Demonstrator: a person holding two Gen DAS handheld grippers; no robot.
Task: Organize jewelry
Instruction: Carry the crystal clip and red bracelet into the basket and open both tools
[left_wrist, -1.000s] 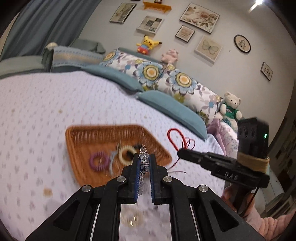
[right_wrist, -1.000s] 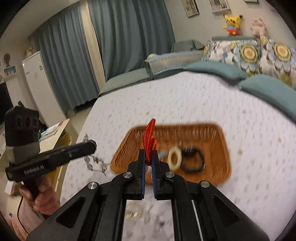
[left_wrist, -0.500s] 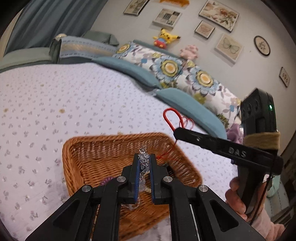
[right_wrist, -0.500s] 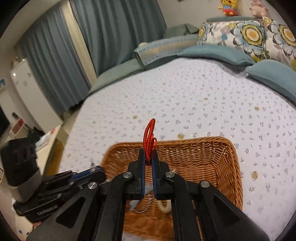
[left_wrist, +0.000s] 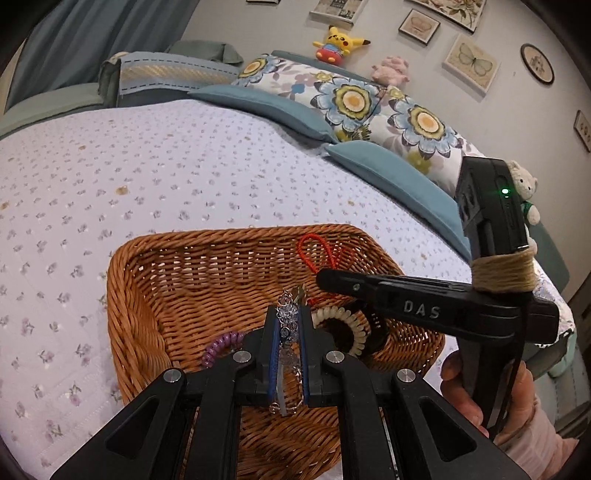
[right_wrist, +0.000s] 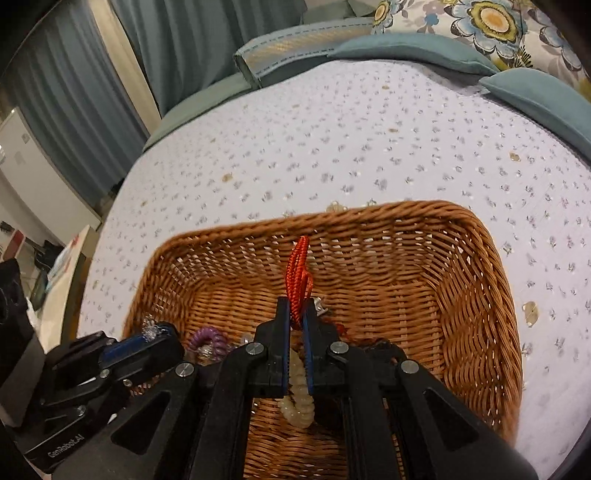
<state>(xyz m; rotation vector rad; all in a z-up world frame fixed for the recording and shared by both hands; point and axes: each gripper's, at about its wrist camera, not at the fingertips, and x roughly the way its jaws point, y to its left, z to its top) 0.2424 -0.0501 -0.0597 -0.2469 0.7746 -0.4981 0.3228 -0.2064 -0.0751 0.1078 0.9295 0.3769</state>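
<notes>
A brown wicker basket (left_wrist: 155, 291) (right_wrist: 476, 317) sits on the bed. My left gripper (left_wrist: 287, 314) is shut on a silver bead chain (left_wrist: 289, 317) and holds it over the basket's inside. My right gripper (right_wrist: 295, 310) is shut on a red cord bracelet (right_wrist: 298, 273) (left_wrist: 314, 251), also over the basket. In the left wrist view the right gripper (left_wrist: 325, 277) reaches in from the right. In the right wrist view the left gripper (right_wrist: 159, 332) reaches in from the left. A purple coil band (left_wrist: 221, 345) (right_wrist: 207, 338), a cream coil band (left_wrist: 343, 321) (right_wrist: 297, 402) and a black band (left_wrist: 376, 328) lie in the basket.
The basket rests on a lilac flowered bedspread (left_wrist: 166, 166) (right_wrist: 369, 140). Teal and flowered pillows (left_wrist: 369, 107) line the bed's head with plush toys (left_wrist: 338, 40) above. Curtains (right_wrist: 122, 74) hang beyond the bed's far side.
Both grippers have moved forward and down from beside the basket to over its inside, each still shut on its piece. The basket now fills the lower part of both views.
</notes>
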